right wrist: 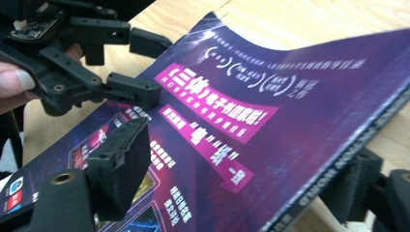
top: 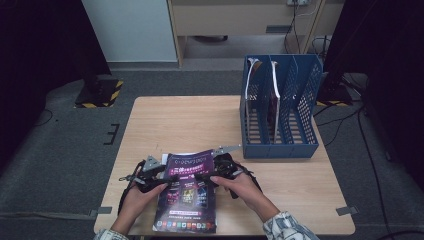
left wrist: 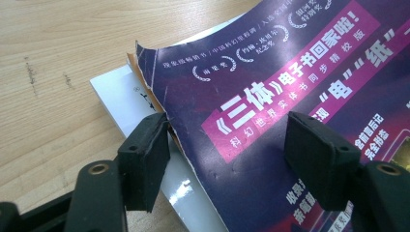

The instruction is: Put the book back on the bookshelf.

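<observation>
I have a purple magazine (top: 187, 192) in front of me at the near edge of the wooden surface (top: 185, 120), its cover face up and its far end lifted and curling off a white booklet (left wrist: 126, 99) underneath.

My left gripper (top: 159, 181) sits at the magazine's left edge. In the left gripper view its fingers (left wrist: 145, 159) stand apart with the cover's torn corner between them: one pad touches the edge of the cover just where it peels from the white booklet, and the other hangs over the printed purple face. I cannot tell whether they press on it.

My right gripper (top: 205, 176) comes in from the magazine's right side. In the right gripper view its fingers (right wrist: 121, 164) are apart, one over the cover and one below the spine edge, with the raised magazine between them but not pinched.

A blue file rack (top: 280, 107) stands well apart at the far right of the surface, with two magazines upright in its left slots.
</observation>
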`<move>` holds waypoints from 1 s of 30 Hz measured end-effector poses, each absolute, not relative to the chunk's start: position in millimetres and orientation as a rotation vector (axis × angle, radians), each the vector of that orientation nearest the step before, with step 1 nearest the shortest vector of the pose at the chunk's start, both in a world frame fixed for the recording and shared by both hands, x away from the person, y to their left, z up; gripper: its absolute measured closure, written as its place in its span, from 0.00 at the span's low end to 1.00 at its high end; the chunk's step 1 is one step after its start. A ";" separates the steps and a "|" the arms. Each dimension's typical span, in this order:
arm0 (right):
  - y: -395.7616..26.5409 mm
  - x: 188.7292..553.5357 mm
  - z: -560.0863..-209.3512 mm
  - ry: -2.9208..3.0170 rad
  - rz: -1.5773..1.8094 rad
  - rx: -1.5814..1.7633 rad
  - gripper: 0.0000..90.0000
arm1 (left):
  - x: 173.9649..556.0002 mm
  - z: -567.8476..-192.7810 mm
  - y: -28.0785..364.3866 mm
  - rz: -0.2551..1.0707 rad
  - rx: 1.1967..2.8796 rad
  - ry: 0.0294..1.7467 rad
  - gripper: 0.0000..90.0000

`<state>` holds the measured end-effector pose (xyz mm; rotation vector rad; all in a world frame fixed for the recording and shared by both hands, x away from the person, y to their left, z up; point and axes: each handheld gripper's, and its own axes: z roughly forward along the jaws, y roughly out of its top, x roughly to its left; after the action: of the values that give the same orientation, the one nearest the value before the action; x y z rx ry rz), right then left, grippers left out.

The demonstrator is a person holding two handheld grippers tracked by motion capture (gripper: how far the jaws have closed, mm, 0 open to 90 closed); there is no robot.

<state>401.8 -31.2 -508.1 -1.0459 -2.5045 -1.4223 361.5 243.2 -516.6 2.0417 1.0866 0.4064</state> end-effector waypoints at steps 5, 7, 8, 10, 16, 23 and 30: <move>-25.4 397.8 -511.4 -2.540 -1.416 -1.027 0.26 | 361.5 -516.6 242.6 0.403 2.042 1.087 0.35; -25.2 397.7 -511.2 -2.540 -1.416 -1.029 0.27 | 361.5 -516.6 242.2 0.401 2.044 1.085 0.34; -25.0 397.3 -511.1 -2.539 -1.416 -1.033 0.28 | 361.8 -516.5 242.2 0.402 2.048 1.081 0.34; -24.3 396.8 -511.5 -2.545 -1.412 -1.034 0.29 | 361.9 -516.3 242.1 0.401 2.049 1.082 0.33; -23.4 395.7 -513.1 -2.587 -1.392 -1.033 0.37 | 362.2 -515.7 241.7 0.400 2.056 1.081 0.33; -25.6 397.2 -512.8 -2.578 -1.377 -1.045 0.45 | 362.7 -515.0 241.3 0.394 2.062 1.082 0.33; -23.3 396.8 -514.9 -2.579 -1.348 -1.059 0.41 | 363.7 -514.6 242.0 0.394 2.062 1.083 0.35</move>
<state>396.8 -23.3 -514.9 -1.0586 -2.5789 -1.3484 363.7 242.0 -514.6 2.0621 1.0833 0.3937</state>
